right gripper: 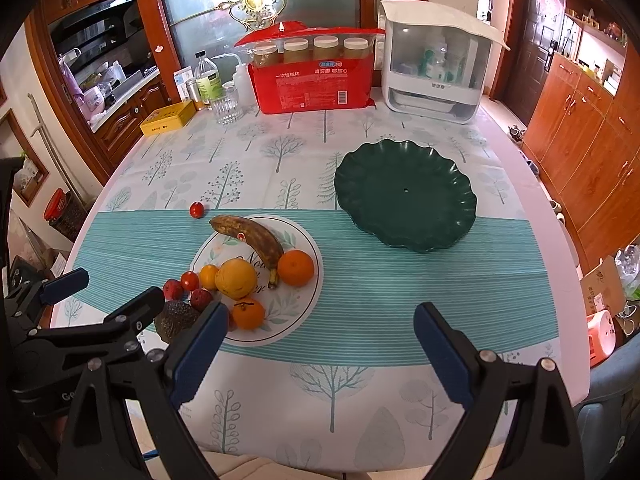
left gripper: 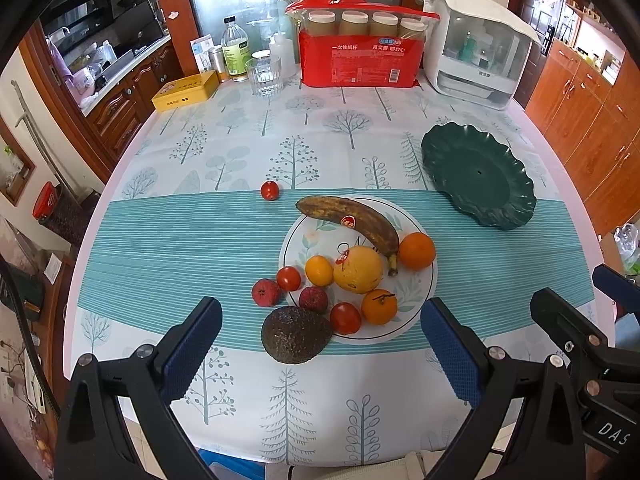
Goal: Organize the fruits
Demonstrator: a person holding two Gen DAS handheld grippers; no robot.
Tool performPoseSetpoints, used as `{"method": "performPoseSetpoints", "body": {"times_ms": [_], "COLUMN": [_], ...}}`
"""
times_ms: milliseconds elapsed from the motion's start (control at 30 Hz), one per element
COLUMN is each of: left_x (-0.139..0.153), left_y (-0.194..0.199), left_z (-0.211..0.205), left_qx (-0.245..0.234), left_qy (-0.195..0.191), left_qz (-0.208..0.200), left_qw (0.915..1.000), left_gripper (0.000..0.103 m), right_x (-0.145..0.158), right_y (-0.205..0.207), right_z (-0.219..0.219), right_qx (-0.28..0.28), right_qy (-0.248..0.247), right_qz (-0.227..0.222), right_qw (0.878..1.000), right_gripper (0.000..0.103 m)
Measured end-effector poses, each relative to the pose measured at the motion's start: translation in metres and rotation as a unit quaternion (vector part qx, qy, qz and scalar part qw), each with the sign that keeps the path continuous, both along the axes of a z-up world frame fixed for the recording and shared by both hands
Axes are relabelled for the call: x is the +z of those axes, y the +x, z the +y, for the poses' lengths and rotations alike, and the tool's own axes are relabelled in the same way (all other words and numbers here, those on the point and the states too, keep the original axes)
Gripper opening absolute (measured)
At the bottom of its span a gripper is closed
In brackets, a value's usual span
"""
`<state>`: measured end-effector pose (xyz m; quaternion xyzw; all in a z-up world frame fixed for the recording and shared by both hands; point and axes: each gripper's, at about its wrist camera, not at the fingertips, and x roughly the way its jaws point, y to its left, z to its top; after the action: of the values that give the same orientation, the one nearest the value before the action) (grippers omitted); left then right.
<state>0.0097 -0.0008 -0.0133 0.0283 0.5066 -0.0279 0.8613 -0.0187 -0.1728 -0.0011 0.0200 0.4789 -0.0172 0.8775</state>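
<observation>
Wide-spread jaws of the left gripper (left gripper: 320,344) frame an avocado (left gripper: 295,334) lying just ahead between them, at the near edge of a white floral plate (left gripper: 416,300). Beyond it sit tangerines, cherry tomatoes, a yellow orange (left gripper: 358,269) and a browned banana (left gripper: 352,220). Right gripper (right gripper: 320,344), jaws equally wide and holding nothing, faces an empty green scalloped plate (right gripper: 406,196) farther ahead.
</observation>
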Motion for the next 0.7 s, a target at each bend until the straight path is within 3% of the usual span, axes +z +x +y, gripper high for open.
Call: {"method": "performPoseSetpoints", "body": {"times_ms": [367, 700], "left_x": [-0.001, -0.011], "left_y": [0.002, 0.005], "left_z": [-0.001, 0.001], "left_qx": [0.0, 0.0], "left_qy": [-0.001, 0.0], "left_qz": [0.002, 0.011], "left_qw": [1.0, 0.9999], "left_gripper": [0.099, 0.099], "right_x": [-0.002, -0.011], "right_y": [0.001, 0.007], "right_z": [0.0, 0.005], "right_qx": [0.004, 0.014], "right_qy": [0.002, 0.005], "right_qz": [0.0, 0.02], "right_qw": [1.0, 1.0], "right_gripper": [0.089, 0.08]}}
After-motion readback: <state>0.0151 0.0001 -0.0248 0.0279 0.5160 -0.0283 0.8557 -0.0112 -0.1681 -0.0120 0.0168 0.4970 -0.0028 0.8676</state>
